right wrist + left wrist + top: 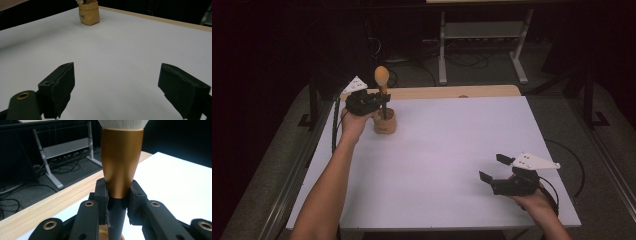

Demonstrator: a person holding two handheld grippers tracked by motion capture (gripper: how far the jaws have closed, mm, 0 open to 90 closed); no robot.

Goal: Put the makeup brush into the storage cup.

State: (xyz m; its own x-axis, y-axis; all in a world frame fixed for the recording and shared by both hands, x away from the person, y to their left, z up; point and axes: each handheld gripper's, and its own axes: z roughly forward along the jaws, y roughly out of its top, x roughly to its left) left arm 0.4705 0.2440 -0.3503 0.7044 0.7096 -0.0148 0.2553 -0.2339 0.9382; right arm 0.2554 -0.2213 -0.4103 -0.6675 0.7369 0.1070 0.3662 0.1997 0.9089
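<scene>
At the far left of the white table (437, 165), the left gripper (381, 103) is seen pinching a makeup brush (382, 80) by its handle, just where the copper-coloured ferrule meets the black shaft. In the left gripper view the jaws are pressed against both sides of that joint, and the pale bristles (123, 124) are seen at the top edge. The brush is held upright, its lower end standing inside a small tan holder (385, 122) that rests on the table near the far left corner, just beside the person's left hand (353, 125).

The step in hand is judged to be either seating the brush in the holder or drawing it out; which of the two cannot be told. Either way, the shaft should be kept vertical and moved straight along its own axis, so that the light holder is not tipped or dragged. The grip on the tapered ferrule could slip, so a firm, steady pinch is advised.

To the right, well apart from the holder, the right gripper (496, 167) is held low over the near right part of the table with its jaws spread wide and nothing between them.

A small dark mark is printed on the holder's front (82, 16), but it is too small to be read
</scene>
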